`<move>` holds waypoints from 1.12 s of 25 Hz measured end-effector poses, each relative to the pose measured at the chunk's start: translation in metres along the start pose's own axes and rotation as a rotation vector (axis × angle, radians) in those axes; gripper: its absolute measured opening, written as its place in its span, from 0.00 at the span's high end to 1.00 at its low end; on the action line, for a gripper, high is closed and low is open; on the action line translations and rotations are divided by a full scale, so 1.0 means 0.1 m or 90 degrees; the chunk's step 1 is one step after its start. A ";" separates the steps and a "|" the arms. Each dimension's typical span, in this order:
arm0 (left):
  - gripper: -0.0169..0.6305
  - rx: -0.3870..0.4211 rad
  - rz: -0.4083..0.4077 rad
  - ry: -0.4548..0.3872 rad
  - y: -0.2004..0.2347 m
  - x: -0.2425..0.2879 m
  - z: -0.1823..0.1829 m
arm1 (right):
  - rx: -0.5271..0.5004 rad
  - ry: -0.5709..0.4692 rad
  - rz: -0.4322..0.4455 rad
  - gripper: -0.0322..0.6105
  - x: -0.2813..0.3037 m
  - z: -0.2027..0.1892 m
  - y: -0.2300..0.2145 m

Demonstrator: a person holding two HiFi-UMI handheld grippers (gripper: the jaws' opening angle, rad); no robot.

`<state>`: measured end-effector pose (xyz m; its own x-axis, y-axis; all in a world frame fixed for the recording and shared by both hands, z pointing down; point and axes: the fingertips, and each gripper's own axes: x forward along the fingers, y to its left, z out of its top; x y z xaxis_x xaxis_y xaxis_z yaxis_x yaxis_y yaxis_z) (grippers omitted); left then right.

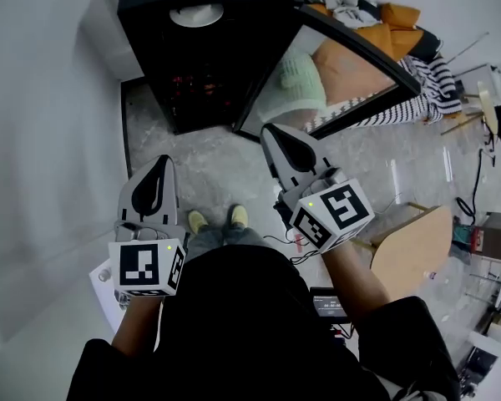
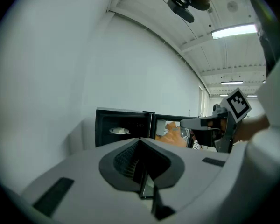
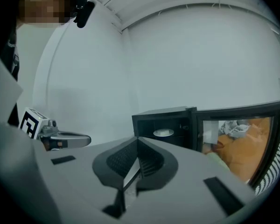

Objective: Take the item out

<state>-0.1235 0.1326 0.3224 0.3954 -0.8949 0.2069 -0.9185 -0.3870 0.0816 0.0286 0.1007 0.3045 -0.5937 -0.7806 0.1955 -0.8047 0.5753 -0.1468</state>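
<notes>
Pale round dish (image 1: 196, 15) high inside the open black cabinet (image 1: 146, 32), upper middle of the head view, with the shelves below too dark to read beyond a reddish blur. Glass door (image 1: 334, 73) swung out toward the right, a heap of clothes (image 1: 384, 19) behind it, grey floor (image 1: 217, 161) in front. Lower in the frame and well apart from the dish, left hand-held gripper (image 1: 160, 164) and right hand-held gripper (image 1: 274, 132), both with jaws pressed together and empty, pointed toward the cabinet.

You are standing in a bare lab or test room, not a home. Plain white walls and a speckled grey floor (image 1: 209, 165) surround the black cabinet (image 1: 242, 23). Right of the cabinet lie heaped clothes (image 1: 376, 23), and farther right are a wooden stool (image 1: 413, 253) and loose boxes and cables (image 1: 483, 239). Strip lights (image 2: 233, 30) hang above the cabinet.
</notes>
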 end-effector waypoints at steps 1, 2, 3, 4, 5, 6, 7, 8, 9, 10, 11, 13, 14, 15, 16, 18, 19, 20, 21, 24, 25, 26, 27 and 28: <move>0.96 0.000 -0.001 -0.002 0.00 0.00 0.00 | 0.001 0.000 0.004 0.94 0.01 0.00 0.02; 0.96 0.001 -0.002 -0.003 0.01 -0.01 0.00 | 0.003 0.000 0.008 0.94 0.01 0.01 0.04; 0.96 0.002 -0.004 -0.003 0.02 -0.02 0.00 | 0.005 0.000 0.012 0.94 0.01 0.01 0.06; 0.96 0.002 -0.006 -0.002 0.03 -0.03 0.00 | 0.008 0.000 0.015 0.94 0.02 0.02 0.08; 0.96 0.001 -0.008 -0.003 0.04 -0.05 0.00 | 0.010 0.000 0.017 0.94 0.02 0.01 0.10; 0.96 0.000 -0.009 -0.006 0.05 -0.07 0.00 | 0.010 -0.001 0.019 0.94 0.02 0.01 0.13; 0.96 0.000 -0.009 -0.008 0.07 -0.09 0.01 | 0.009 -0.001 0.022 0.94 0.03 0.01 0.16; 0.96 0.000 -0.009 -0.011 0.09 -0.12 0.02 | 0.006 -0.002 0.023 0.94 0.03 0.02 0.20; 0.96 0.002 -0.008 -0.013 0.12 -0.15 0.02 | 0.002 -0.002 0.025 0.94 0.04 0.02 0.24; 0.96 0.003 -0.008 -0.014 0.15 -0.17 0.03 | -0.002 -0.003 0.025 0.94 0.05 0.02 0.27; 0.96 0.005 -0.007 -0.015 0.19 -0.20 0.03 | -0.004 -0.004 0.024 0.94 0.06 0.03 0.31; 0.96 0.007 -0.006 -0.017 0.25 -0.24 0.04 | -0.004 -0.007 0.024 0.94 0.08 0.04 0.36; 0.96 0.009 -0.005 -0.017 0.27 -0.26 0.04 | -0.004 -0.008 0.025 0.94 0.09 0.05 0.40; 0.96 0.010 -0.005 -0.017 0.29 -0.28 0.03 | -0.005 -0.009 0.027 0.94 0.09 0.04 0.43; 0.96 0.012 -0.006 -0.017 0.30 -0.30 0.02 | -0.007 -0.010 0.028 0.94 0.09 0.04 0.46; 0.96 0.014 -0.006 -0.019 0.33 -0.35 0.02 | -0.008 -0.009 0.028 0.94 0.09 0.02 0.52; 0.96 0.015 -0.005 -0.021 0.35 -0.37 0.02 | -0.009 -0.008 0.029 0.94 0.09 0.01 0.55; 0.96 0.015 -0.002 -0.024 0.38 -0.39 0.03 | -0.010 -0.008 0.029 0.94 0.09 0.01 0.58; 0.96 0.015 0.000 -0.026 0.40 -0.41 0.04 | -0.012 -0.009 0.031 0.94 0.11 0.02 0.60; 0.96 0.016 0.004 -0.031 0.47 -0.44 0.07 | -0.016 -0.014 0.034 0.94 0.15 0.05 0.65; 0.96 0.015 0.005 -0.033 0.48 -0.45 0.07 | -0.016 -0.016 0.033 0.94 0.16 0.07 0.66; 0.96 0.014 0.004 -0.033 0.49 -0.45 0.07 | -0.017 -0.017 0.033 0.94 0.17 0.07 0.67; 0.96 0.014 0.004 -0.033 0.50 -0.45 0.07 | -0.018 -0.018 0.034 0.94 0.18 0.07 0.68; 0.96 0.014 0.004 -0.033 0.50 -0.45 0.08 | -0.018 -0.017 0.034 0.94 0.19 0.07 0.69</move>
<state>-0.1877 0.1519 0.3097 0.3899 -0.9075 0.1562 -0.9208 -0.3857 0.0581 -0.0379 0.1241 0.2910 -0.6363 -0.7543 0.1616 -0.7714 0.6232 -0.1287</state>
